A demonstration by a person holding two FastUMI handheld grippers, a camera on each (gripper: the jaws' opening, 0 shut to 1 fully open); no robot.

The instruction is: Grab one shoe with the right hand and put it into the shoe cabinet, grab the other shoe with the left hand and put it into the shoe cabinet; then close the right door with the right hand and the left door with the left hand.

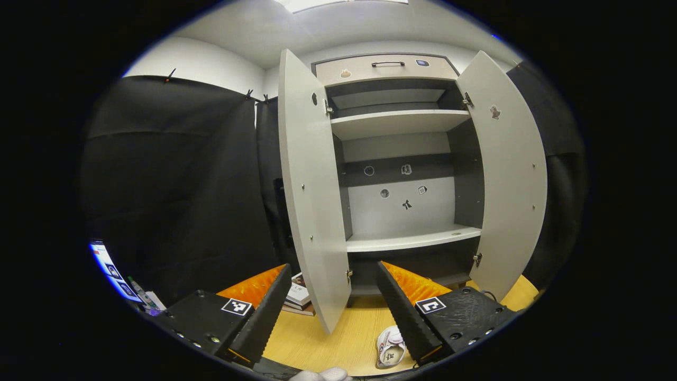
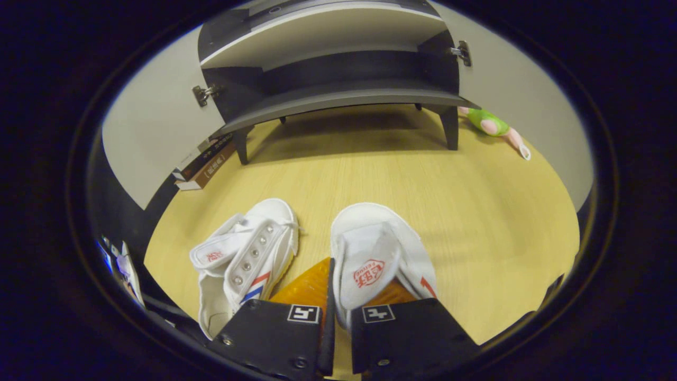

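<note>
Two white canvas shoes lie side by side on the wooden floor [image 2: 476, 211] in the right gripper view. My right gripper [image 2: 330, 278] is shut on the side wall of the right shoe [image 2: 381, 238], one finger inside it and one outside. The left shoe [image 2: 254, 248] lies free, tipped toward its side. The shoe cabinet [image 1: 402, 201] stands with its left door [image 1: 312, 185] and right door [image 1: 510, 174] wide open. My left gripper [image 1: 333, 270] hangs open in front of it, holding nothing. One white shoe [image 1: 390, 346] peeks out low between its fingers.
Inside the cabinet a lower shelf [image 1: 412, 239] and an upper shelf [image 1: 396, 121] are bare; a drawer [image 1: 386, 67] sits on top. Books [image 2: 203, 164] lie stacked by the cabinet's left leg, and a green plush toy [image 2: 492, 126] lies by its right leg.
</note>
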